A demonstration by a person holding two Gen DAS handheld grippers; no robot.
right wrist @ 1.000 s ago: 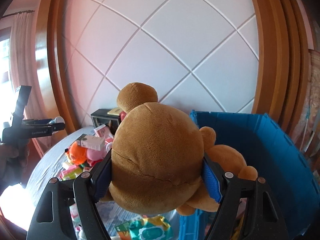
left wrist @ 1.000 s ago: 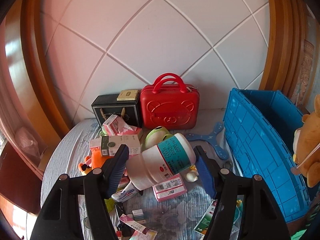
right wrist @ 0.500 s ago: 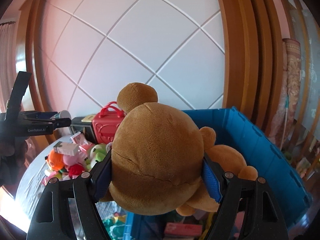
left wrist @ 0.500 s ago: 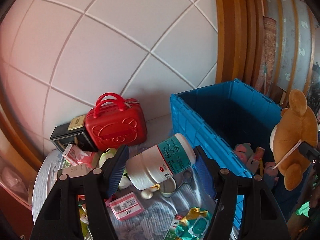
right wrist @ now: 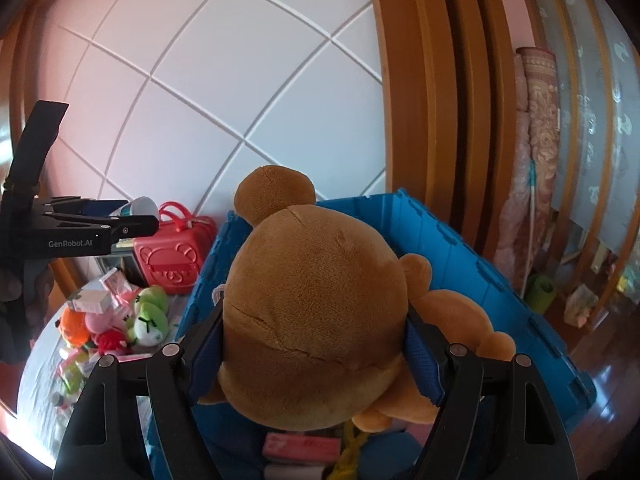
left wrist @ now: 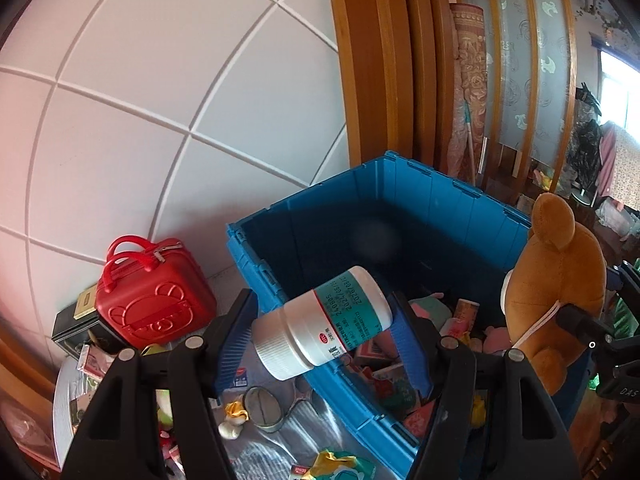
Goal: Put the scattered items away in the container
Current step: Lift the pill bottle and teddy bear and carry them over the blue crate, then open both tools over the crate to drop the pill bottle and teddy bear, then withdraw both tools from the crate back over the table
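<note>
Bottle (left wrist: 322,322) sits crosswise in my left gripper (left wrist: 324,332), white with a teal label, its ribbed cap toward my left pad and its base toward my right one; both blue pads press on it, jaws about half apart. It hangs right over the near-left rim of the blue crate (left wrist: 432,216), partly above the inside. My right gripper (right wrist: 314,344) is clamped on the head of a brown teddy bear (right wrist: 316,320), jaws spread wide around the plush, and the bear hangs over the open crate, with its body and limbs trailing to the right. Down inside the crate I can see small boxes and soft pink things already lying on the bottom. On the table (right wrist: 38,368) to the left of the crate lie scattered items: a red case with handles (left wrist: 154,296) against the wall, a black box (left wrist: 76,330) beside it, small cartons, an orange, a pink and green plush toys (right wrist: 148,316), a crumpled green packet (left wrist: 340,466)
</note>
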